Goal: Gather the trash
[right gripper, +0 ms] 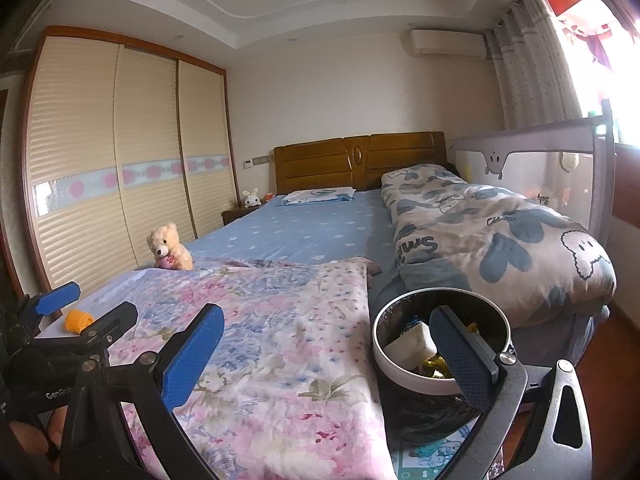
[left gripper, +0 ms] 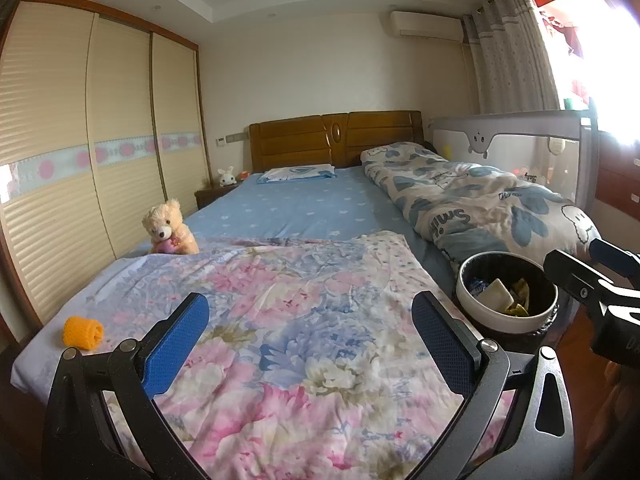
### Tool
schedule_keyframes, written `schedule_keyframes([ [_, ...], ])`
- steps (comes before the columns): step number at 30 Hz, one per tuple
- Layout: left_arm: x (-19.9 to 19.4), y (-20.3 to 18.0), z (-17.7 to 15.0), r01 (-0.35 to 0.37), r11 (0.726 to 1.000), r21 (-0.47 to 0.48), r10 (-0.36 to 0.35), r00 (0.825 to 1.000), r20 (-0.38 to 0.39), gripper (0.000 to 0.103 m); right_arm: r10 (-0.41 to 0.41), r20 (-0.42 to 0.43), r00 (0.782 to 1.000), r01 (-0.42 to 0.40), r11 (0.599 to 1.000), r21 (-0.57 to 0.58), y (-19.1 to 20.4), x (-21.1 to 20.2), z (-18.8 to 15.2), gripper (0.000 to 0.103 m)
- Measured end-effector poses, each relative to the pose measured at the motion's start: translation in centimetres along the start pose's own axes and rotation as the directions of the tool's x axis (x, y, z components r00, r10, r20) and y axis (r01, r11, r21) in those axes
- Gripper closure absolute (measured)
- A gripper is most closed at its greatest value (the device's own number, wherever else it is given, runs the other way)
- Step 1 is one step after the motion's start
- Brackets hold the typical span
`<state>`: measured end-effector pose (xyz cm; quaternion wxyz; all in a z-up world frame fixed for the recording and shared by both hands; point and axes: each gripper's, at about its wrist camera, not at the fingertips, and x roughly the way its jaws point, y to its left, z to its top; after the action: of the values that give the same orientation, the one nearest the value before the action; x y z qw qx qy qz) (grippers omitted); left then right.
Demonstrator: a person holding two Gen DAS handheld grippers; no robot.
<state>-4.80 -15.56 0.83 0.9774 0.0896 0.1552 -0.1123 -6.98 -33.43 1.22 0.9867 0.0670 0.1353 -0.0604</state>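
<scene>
The bed (left gripper: pixel 304 208) carries a floral sheet (left gripper: pixel 280 320) across its foot. A trash bin (left gripper: pixel 505 322) stands beside the bed's right edge, holding wrappers. An orange foam net (left gripper: pixel 83 332) lies on the sheet's left edge. The left gripper (left gripper: pixel 310 344) and right gripper (right gripper: pixel 326 360) hover with jaws spread, empty.

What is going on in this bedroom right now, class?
A person holds two tools over a bed covered by a floral sheet. The left tool and right tool are both open and empty. An orange foam net lies on the sheet's left corner, not yet collected. The bin beside the bed already holds scraps.
</scene>
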Motion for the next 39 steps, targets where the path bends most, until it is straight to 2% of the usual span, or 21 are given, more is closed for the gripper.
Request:
schedule_keyframes([
  [39, 0.03, 0.16, 0.03, 0.002, 1.0, -0.007, -0.002, 1.0, -0.004, 0.0, 0.0, -0.001, 1.0, 0.0, 1.0, -0.003, 0.22, -0.02, 0.0, 0.0],
])
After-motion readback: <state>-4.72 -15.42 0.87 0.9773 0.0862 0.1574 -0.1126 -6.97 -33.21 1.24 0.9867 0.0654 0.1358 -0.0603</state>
